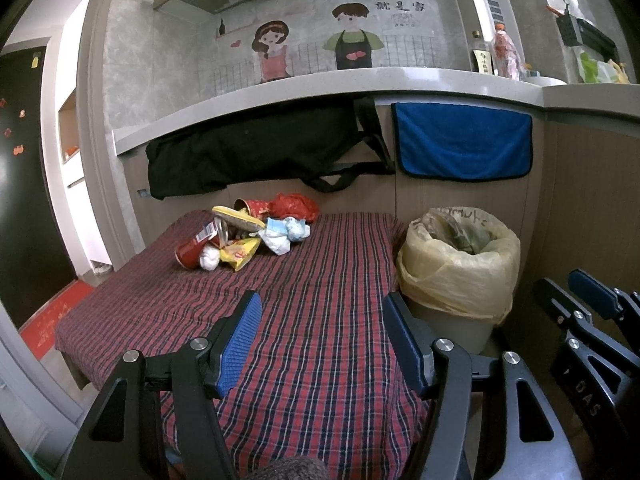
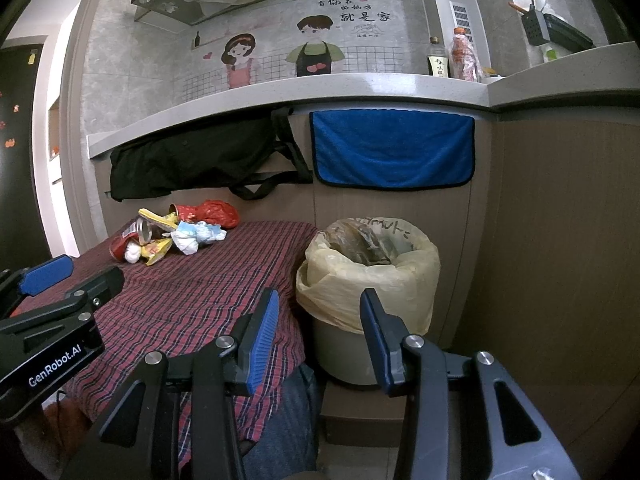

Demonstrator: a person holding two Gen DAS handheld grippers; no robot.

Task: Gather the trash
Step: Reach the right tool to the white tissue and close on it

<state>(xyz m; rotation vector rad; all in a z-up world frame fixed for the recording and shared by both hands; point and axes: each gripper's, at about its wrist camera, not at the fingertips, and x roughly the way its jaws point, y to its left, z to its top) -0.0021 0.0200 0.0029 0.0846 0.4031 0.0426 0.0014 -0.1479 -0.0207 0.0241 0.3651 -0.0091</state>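
A pile of trash [image 1: 248,236] lies at the far end of a table with a red plaid cloth [image 1: 320,300]: a red can, yellow wrappers, white crumpled tissue, a red bag. It also shows in the right wrist view [image 2: 176,236]. A bin lined with a yellowish bag [image 1: 460,264] stands right of the table, also in the right wrist view [image 2: 368,272]. My left gripper [image 1: 322,320] is open and empty over the near part of the cloth. My right gripper [image 2: 320,320] is open and empty, in front of the bin.
A grey counter edge [image 1: 320,88] runs above the table, with a black bag [image 1: 248,152] and a blue towel [image 1: 464,140] hanging below it. Bottles [image 1: 504,52] stand on the counter at right. A brown cabinet wall [image 2: 560,240] is right of the bin.
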